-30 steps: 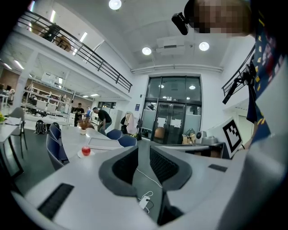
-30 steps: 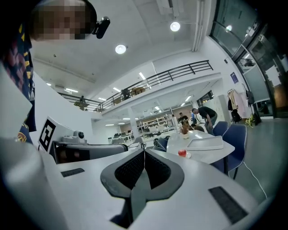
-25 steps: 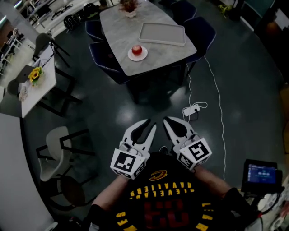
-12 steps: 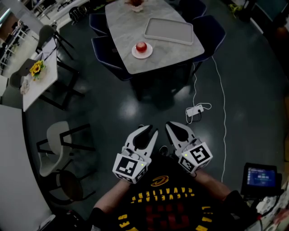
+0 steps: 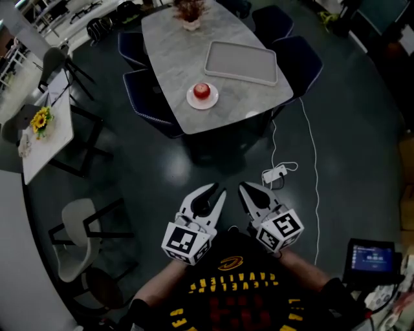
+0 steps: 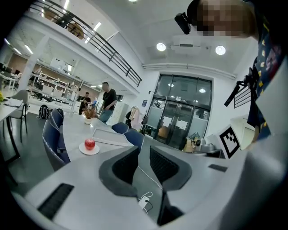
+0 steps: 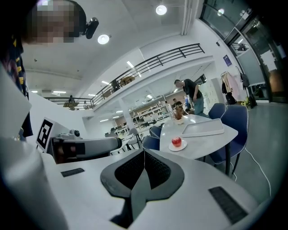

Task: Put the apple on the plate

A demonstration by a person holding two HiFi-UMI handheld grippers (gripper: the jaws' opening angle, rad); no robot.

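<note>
A red apple (image 5: 202, 90) sits on a small white plate (image 5: 194, 101) near the front edge of a grey marble table (image 5: 174, 52). Both grippers are held close to my body, far from the table. My left gripper (image 5: 214, 191) is open by a narrow gap, with nothing between its jaws. My right gripper (image 5: 245, 187) is shut and empty. The left gripper view shows the apple (image 6: 90, 143) on the plate (image 6: 83, 151) left of the left gripper (image 6: 144, 153). In the right gripper view the apple (image 7: 176, 141) lies beyond the right gripper (image 7: 144, 153), to its right.
A grey tray (image 5: 240, 63) and a potted plant (image 5: 189, 13) share the table; blue chairs (image 5: 294, 55) surround it. A power strip with cable (image 5: 274, 173) lies on the dark floor. A white side table with sunflowers (image 5: 40, 120) and a white chair (image 5: 76, 220) stand left. A person (image 6: 107, 99) stands beyond the table.
The head view has shifted, so the table with the apple sits lower in the frame. Both grippers stay near my body, unchanged in state.
</note>
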